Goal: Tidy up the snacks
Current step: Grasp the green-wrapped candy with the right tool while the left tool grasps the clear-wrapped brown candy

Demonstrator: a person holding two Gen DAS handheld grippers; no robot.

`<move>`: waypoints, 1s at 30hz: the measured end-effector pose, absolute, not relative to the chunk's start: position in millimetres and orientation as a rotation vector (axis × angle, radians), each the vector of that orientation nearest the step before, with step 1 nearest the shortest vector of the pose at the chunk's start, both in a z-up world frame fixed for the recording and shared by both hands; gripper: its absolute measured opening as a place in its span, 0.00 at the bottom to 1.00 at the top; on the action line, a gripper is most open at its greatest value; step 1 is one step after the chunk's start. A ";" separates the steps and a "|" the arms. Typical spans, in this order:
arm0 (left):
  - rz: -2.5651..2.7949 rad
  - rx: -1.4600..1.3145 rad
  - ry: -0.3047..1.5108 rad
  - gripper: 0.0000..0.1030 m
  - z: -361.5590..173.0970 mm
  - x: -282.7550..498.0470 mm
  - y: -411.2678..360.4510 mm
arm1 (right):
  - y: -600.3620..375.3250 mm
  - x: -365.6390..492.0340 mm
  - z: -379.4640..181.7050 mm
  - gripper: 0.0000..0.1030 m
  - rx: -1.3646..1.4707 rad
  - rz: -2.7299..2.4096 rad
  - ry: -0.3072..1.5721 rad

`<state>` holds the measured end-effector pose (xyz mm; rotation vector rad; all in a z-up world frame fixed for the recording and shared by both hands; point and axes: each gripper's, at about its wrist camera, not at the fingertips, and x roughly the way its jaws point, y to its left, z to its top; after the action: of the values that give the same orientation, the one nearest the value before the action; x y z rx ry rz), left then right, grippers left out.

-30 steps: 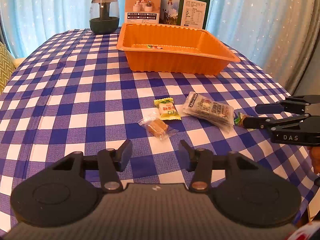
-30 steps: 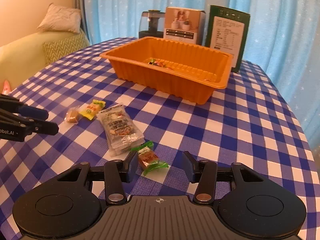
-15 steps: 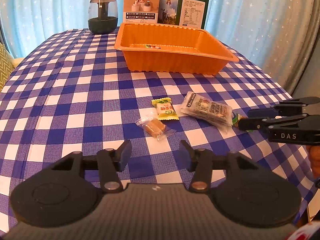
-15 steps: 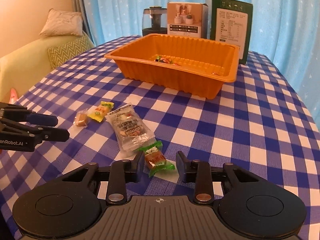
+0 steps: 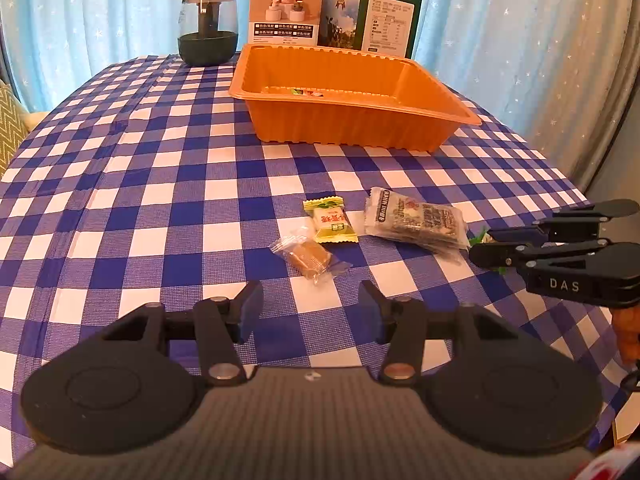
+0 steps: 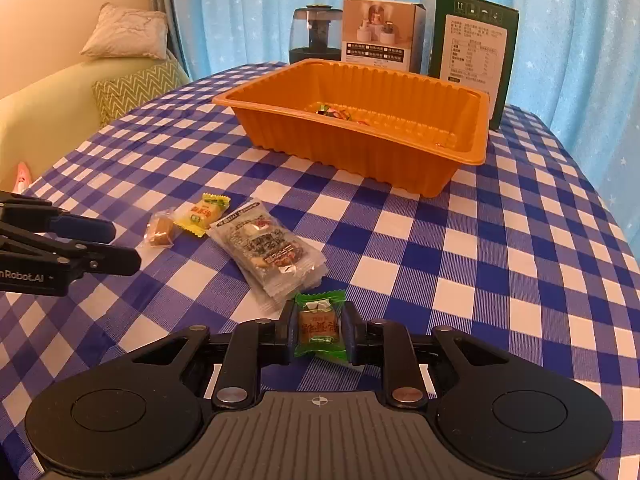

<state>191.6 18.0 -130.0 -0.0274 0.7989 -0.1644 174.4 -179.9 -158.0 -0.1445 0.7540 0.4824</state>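
Note:
My right gripper (image 6: 318, 330) is shut on a green-wrapped candy (image 6: 319, 326) low over the checked tablecloth; it also shows from the side in the left wrist view (image 5: 486, 246). My left gripper (image 5: 310, 306) is open and empty, just short of a clear-wrapped brown candy (image 5: 308, 257). A yellow-green candy (image 5: 330, 222) and a clear nut-bar packet (image 5: 416, 222) lie beside it. The orange tray (image 5: 348, 120) stands farther back with a few candies inside (image 6: 334, 111).
A dark humidifier jar (image 5: 207, 26), a white box (image 5: 286, 10) and a green box (image 5: 372, 14) stand behind the tray. Blue curtains hang behind. A sofa with cushions (image 6: 124, 36) is to the left of the table.
My right gripper has closed on the green candy, which lay between its open fingers before. My left gripper has stayed open and barely moved.

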 end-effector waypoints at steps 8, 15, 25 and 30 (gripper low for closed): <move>-0.169 -0.028 0.797 0.47 -131.0 195.7 15.2 | -175.2 168.3 -158.9 0.23 -0.176 0.469 0.746; -0.146 -0.055 0.770 0.46 -130.8 210.6 10.2 | -182.5 171.7 -152.3 0.20 -0.100 0.410 0.747; -0.098 -0.085 0.794 0.36 -139.6 231.6 10.5 | -185.2 174.3 -150.2 0.20 -0.099 0.391 0.730; -0.094 -0.017 0.793 0.30 -140.3 228.5 6.6 | -185.7 175.6 -148.4 0.20 -0.089 0.386 0.720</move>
<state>228.5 6.6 -140.3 -0.0171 0.7932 -0.0936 175.6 -185.7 -148.4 -0.0886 0.7205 0.3857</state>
